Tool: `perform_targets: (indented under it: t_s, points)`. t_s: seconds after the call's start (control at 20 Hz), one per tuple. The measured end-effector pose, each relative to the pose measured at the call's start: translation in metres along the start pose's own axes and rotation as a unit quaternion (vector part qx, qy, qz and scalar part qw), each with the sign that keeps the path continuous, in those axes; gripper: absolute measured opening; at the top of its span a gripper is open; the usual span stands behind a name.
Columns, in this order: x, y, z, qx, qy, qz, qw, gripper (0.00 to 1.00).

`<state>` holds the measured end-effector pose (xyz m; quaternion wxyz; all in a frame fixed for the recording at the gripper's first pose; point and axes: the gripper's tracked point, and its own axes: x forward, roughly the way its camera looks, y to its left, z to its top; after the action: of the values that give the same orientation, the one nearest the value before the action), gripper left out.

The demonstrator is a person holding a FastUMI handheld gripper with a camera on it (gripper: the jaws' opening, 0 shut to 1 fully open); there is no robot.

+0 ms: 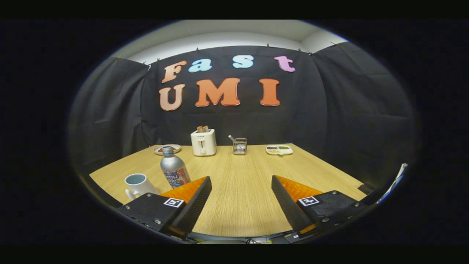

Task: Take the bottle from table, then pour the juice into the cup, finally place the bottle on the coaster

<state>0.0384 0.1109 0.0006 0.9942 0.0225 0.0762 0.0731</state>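
Note:
A silver metal bottle (173, 167) with a printed label stands upright on the wooden table (242, 190), just beyond the tip of the left finger. A white mug (138, 184) with a pale blue inside sits to the left of the bottle, partly behind the left finger. My gripper (242, 183) is open, its two fingers wide apart over bare table, nothing between them. The bottle is ahead and to the left of the gap. A round pinkish coaster or small plate (166, 149) lies at the back of the table, behind the bottle.
Along the back edge of the table stand a white toaster (203, 142) with bread in its slots, a small wire holder (239, 146) with a utensil, and a white divided dish (279, 149). Black cloth walls close the booth behind and at both sides.

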Motion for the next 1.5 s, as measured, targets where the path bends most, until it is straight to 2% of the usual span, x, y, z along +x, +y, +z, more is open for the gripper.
perform_targets:
  t_s: [0.65,1.3,1.5]
  points:
    - [0.003,-0.009,-0.001,0.006,0.0,-0.012,1.0,0.97]
    - [0.007,-0.004,-0.001,0.021,-0.004,-0.006,1.0,0.97]
    - [0.005,-0.009,-0.001,0.005,-0.003,-0.016,1.0,0.97]
